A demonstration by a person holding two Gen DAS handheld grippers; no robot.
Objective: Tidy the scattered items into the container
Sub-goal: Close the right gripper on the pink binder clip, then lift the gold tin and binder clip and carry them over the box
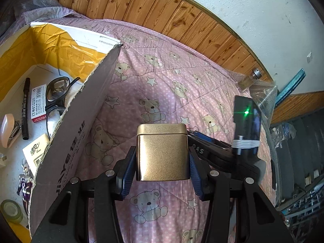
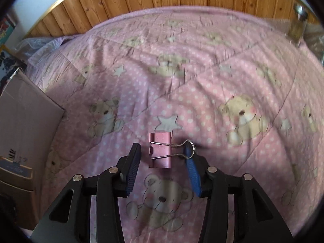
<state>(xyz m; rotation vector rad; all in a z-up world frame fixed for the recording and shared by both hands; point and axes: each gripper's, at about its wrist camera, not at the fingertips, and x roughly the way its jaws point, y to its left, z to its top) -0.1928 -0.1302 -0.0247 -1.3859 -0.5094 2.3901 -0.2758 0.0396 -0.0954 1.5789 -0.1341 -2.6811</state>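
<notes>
Two claws are working over the pink bear-print bed quilt [image 2: 202, 77]. I am holding my left claw [image 1: 163, 162] clamped on the gold tin [image 1: 163, 154], lifted just beside the cardboard box [image 1: 81, 133], where glasses [image 1: 56, 99] and a marker [image 1: 26, 107] are lying inside. I am keeping my right claw [image 2: 162, 162] spread wide around the pink binder clip [image 2: 160, 150], its wire handle touching the right pad.

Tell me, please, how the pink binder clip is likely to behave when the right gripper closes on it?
The binder clip looks small, stiff and probably light. Its wire handles could pivot or slip against the right gripper, and the soft quilt may let it tilt.
</notes>
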